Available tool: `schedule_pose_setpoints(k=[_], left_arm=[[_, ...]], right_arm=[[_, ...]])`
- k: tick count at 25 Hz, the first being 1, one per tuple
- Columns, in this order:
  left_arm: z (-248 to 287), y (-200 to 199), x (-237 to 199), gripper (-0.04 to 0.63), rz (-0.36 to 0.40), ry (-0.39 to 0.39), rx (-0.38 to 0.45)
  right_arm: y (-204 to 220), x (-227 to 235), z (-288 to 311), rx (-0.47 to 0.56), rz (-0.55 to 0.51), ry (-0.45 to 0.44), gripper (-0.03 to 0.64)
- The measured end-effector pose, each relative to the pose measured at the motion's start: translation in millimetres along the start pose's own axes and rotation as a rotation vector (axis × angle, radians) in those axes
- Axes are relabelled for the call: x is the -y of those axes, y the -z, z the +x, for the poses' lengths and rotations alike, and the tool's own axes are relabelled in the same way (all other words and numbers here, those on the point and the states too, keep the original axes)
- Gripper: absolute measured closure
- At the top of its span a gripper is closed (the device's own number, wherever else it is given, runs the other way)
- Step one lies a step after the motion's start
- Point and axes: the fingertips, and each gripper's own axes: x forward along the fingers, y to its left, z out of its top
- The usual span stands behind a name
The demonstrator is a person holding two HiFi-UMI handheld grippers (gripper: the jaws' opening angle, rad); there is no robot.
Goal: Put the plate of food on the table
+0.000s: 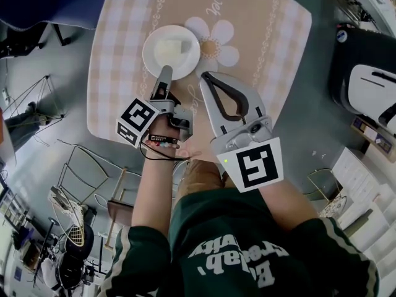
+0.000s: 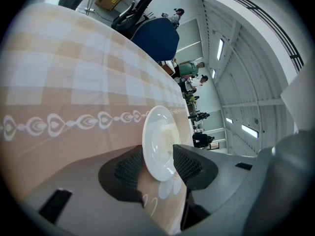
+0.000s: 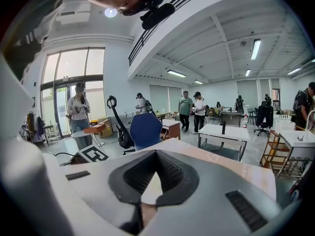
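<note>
One-handed work at the moment: left gripper pinching the near rim of the plate, ribbed pads clamped over and under the white lip. Upper centre of the head view for that plate, pale lump of food on it, well in from the near edge of the table and just left of a printed daisy. Hard to say whether fully down on the cloth or a touch off it. Right gripper idle just beside, jaws pressed together on nothing, tips over the cloth. Probably the set-down itself, so: keep the plate level, lower to full contact, and only then spread the pads and back straight out toward the body, no tipping the rim up on the way. Worth keeping the closed gripper clear of the rim too. Soft beige checked tablecloth underneath, likely to ruck under a dragged plate, so no sliding. Beyond it, grey floor all round; in the right gripper view, a big bright hall, blue chair left of centre, desks to the right, several people standing far off.
</note>
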Motion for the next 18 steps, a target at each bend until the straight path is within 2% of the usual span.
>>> schedule_pose_setpoints(k=[18], left_arm=[[-18.8,-0.7,-11.9,0.410,0.027,-0.006,0.032]], right_arm=[[6.3,-11.4,-19.1,0.000,-0.021,0.002,0.603]])
